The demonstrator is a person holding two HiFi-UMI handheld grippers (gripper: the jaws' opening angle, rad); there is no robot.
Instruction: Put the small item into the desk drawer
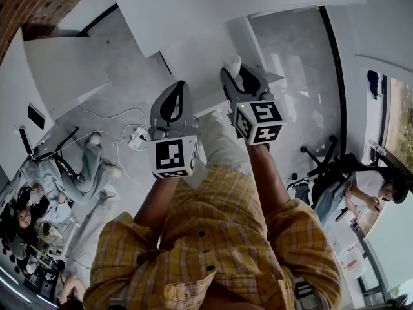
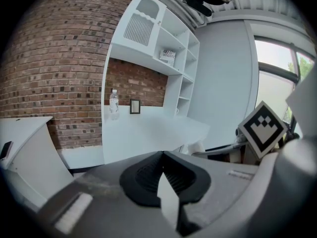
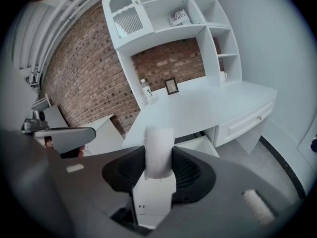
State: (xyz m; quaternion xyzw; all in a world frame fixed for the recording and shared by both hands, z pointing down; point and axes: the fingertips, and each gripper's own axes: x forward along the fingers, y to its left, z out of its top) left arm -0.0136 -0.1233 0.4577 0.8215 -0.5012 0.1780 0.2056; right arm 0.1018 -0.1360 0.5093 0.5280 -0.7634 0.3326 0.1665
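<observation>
My right gripper [image 3: 158,158] is shut on a small white rolled item [image 3: 158,145] that stands upright between its black pads. Beyond it is the white desk [image 3: 213,105], with an open drawer [image 3: 200,144] under its front edge and a closed drawer with a knob [image 3: 250,120] to the right. The left gripper [image 2: 162,156] has its pads meeting at the tip, with nothing between them. In the head view both grippers are held out side by side, left gripper [image 1: 177,92] and right gripper [image 1: 236,71], with the white item [image 1: 233,62] at the right one's tip.
On the desk against the brick wall stand a bottle [image 3: 145,90] and a small picture frame [image 3: 172,86], with white shelves [image 3: 198,24] above. A second white table [image 2: 27,148] stands to the left. A power strip with cables [image 1: 138,137] lies on the floor, and people sit at both sides.
</observation>
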